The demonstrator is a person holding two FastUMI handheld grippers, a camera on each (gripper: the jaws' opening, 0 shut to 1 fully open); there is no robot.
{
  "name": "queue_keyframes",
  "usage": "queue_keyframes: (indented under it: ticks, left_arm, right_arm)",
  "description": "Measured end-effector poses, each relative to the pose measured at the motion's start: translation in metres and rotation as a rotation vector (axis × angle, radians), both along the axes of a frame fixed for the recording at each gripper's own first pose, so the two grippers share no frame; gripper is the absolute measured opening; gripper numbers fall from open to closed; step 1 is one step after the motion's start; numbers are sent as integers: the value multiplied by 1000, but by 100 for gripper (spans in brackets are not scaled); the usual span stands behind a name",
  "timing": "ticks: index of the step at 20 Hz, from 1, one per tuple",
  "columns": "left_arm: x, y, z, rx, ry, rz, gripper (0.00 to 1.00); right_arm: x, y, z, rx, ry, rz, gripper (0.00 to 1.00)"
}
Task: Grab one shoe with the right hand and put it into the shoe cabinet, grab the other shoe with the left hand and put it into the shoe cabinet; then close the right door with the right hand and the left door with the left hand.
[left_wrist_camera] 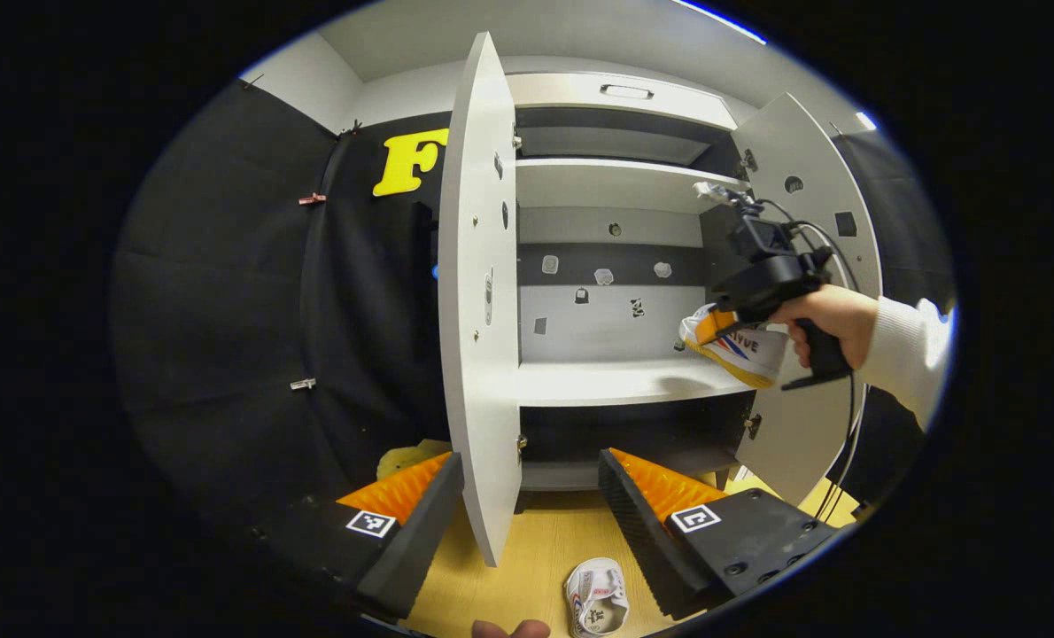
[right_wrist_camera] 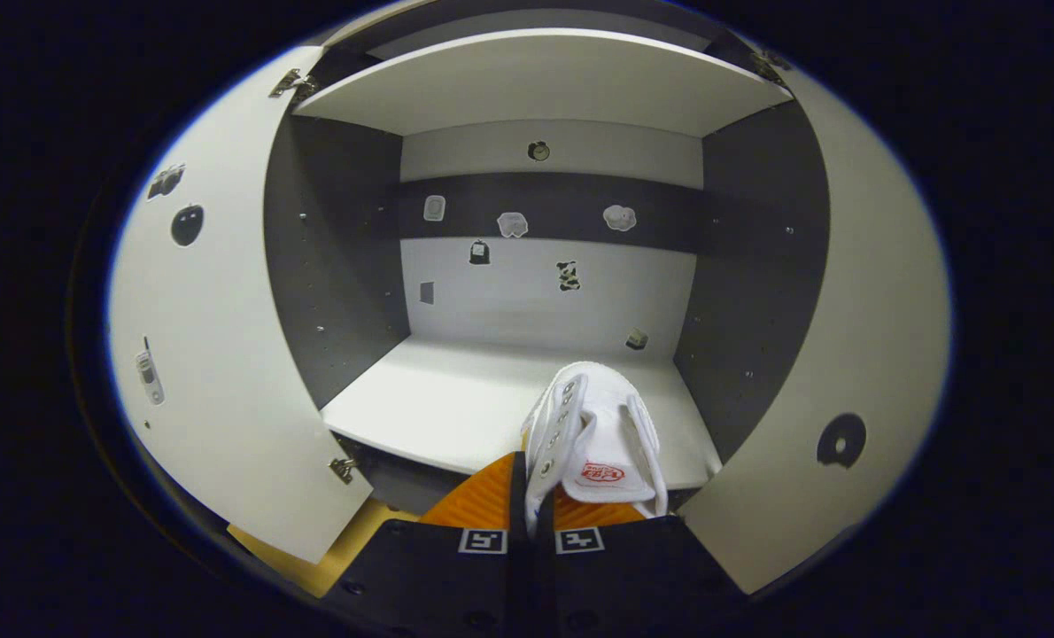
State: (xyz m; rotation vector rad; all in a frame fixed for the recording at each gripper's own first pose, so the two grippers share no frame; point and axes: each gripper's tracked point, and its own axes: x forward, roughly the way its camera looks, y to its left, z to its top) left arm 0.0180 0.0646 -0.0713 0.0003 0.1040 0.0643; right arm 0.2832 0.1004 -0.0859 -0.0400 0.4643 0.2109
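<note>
My right gripper (right_wrist_camera: 534,483) is shut on a white canvas shoe (right_wrist_camera: 593,434), holding it at the front edge of the cabinet's middle shelf (right_wrist_camera: 438,403). In the left gripper view that same shoe (left_wrist_camera: 740,347) hangs by the shelf's right end, carried by the right gripper (left_wrist_camera: 731,315) in a hand with a white sleeve. The other white shoe (left_wrist_camera: 596,595) lies on the wooden floor in front of the cabinet. My left gripper (left_wrist_camera: 531,505) stands open above the floor, its fingers either side of the left door's lower edge (left_wrist_camera: 483,354).
Both cabinet doors stand open: the left door (right_wrist_camera: 204,354) and the right door (right_wrist_camera: 846,372) flank the opening. The right door (left_wrist_camera: 802,204) sits behind the hand. An upper shelf (left_wrist_camera: 607,182) spans the cabinet. Black cloth wall hangs left.
</note>
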Motion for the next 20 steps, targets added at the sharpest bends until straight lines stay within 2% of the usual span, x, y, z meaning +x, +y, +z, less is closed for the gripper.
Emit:
queue_keyframes:
  ticks: [6,11,16,20]
  left_arm:
    - [6,-2,-3,-20,6,28,96]
    - [9,-2,-7,-19,18,55,96]
    - [17,-7,-11,-19,29,69,96]
    - [20,-9,-11,-31,23,76,96]
  right_arm:
    - [100,-7,-40,-121,56,-25,5]
    - [146,-7,-73,-196,94,-31,5]
    - [161,-8,-99,-233,137,-48,6]
    - [159,-9,-100,-293,132,-51,16]
